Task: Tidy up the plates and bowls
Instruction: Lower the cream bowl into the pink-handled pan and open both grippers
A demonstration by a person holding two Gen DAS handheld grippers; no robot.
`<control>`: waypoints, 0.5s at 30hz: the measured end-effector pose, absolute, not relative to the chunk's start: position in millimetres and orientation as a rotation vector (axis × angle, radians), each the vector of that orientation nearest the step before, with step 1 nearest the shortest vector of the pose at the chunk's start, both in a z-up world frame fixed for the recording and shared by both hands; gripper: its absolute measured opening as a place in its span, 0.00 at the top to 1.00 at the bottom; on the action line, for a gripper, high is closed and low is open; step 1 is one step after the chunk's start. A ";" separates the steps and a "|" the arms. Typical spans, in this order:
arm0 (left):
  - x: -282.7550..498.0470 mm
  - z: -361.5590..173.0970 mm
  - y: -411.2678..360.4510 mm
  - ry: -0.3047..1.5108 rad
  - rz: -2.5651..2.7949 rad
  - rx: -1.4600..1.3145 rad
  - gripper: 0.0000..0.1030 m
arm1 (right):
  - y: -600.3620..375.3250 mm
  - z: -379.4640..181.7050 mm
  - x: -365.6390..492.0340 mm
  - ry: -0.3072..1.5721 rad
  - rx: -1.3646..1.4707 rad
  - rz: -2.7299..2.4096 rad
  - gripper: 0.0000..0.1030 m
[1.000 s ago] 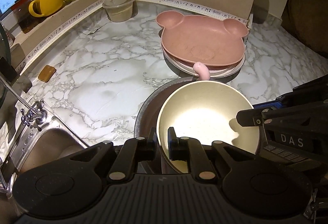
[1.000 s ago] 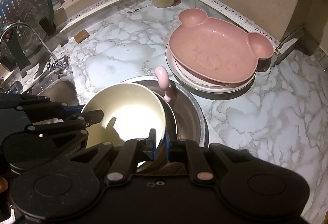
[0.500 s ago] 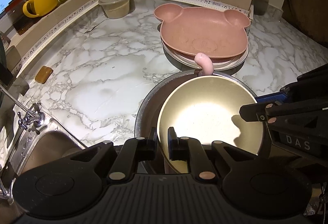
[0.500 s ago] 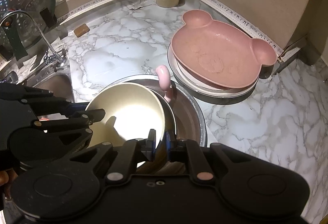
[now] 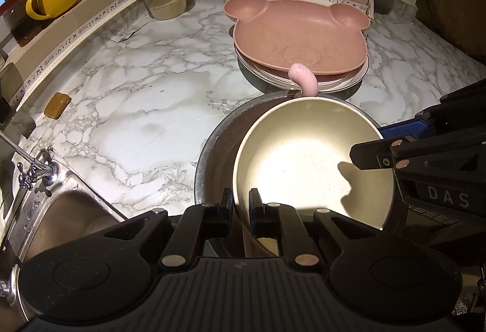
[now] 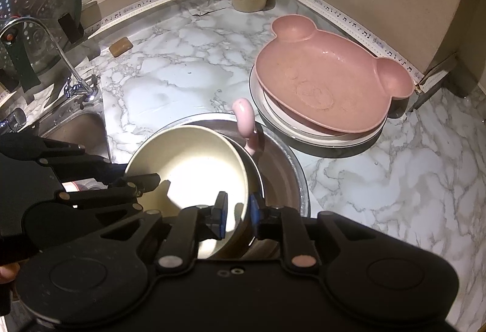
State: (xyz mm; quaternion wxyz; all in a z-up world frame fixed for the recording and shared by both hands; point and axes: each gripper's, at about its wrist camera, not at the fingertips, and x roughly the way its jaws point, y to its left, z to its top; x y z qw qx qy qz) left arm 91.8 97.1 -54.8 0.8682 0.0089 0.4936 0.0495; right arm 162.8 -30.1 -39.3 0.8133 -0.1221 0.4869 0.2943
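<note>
I am pinching the cream bowl [image 5: 309,161] rim tight with my left hand-held gripper [image 5: 241,207]. My right hand-held gripper [image 6: 237,215] has just been opening around the rim, no longer pressing. The bowl is sitting in the metal basin [image 6: 285,177] on the bench [image 5: 145,107]. I should be letting go slowly.

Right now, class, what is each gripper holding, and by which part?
The left gripper pinches the cream bowl by its near rim. The right gripper straddles the opposite rim; its jaws have just been opening, with a gap beside the rim.
</note>
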 end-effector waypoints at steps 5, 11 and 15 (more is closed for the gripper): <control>89.7 -54.4 99.8 1.026 0.093 -0.003 0.90 | -33.2 -39.0 163.5 1.043 -0.239 0.645 0.80; 87.2 -50.2 103.8 1.015 0.089 -0.023 0.90 | -33.7 -36.4 161.6 1.033 -0.237 0.672 0.75; 85.3 -44.4 106.2 1.004 0.082 -0.034 0.90 | -36.0 -31.0 159.7 1.018 -0.228 0.682 0.71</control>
